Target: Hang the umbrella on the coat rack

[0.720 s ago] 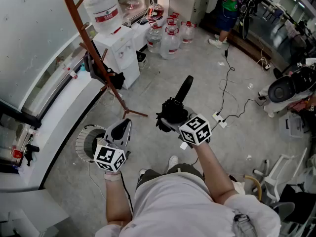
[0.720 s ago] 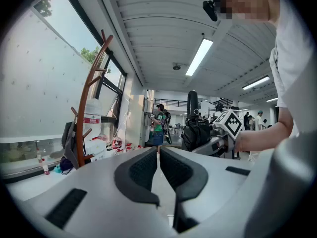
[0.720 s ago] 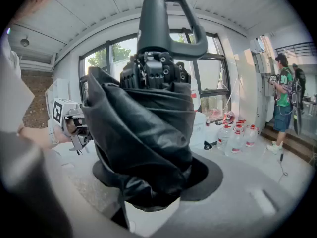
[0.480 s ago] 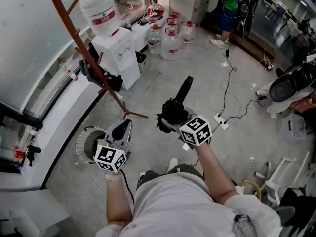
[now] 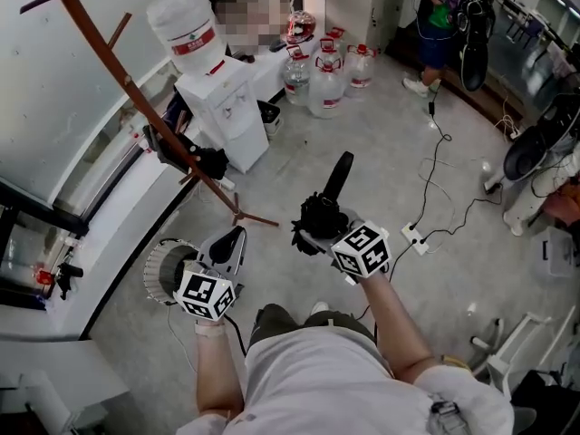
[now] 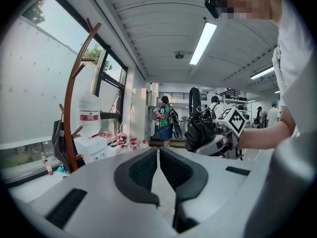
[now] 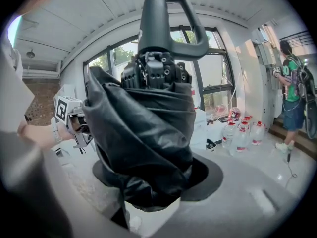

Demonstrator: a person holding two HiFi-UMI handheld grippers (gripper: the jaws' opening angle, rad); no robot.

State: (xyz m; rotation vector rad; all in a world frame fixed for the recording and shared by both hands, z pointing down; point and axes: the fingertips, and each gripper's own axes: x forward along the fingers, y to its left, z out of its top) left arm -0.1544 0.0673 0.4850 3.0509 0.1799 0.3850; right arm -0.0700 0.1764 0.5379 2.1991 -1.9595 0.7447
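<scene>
Currently pinching the folded black umbrella [image 5: 319, 214] by its bunched canopy in the right claw [image 5: 313, 234], jaws parted around the fabric and pressing on it, looped handle sticking up and forward along the claw's own line. Carrying the left claw [image 5: 234, 241] pressed together, gripping nothing. Facing the coat rack [image 5: 130, 87] ahead and to the left, well apart from the umbrella and nearer the left claw than the right; probably needing a swing leftward and upward to bring the handle loop over a peg. Noticing clear jugs [image 5: 326, 89] on the floor beside the dispenser [image 5: 222, 107], fill level not readable.
</scene>
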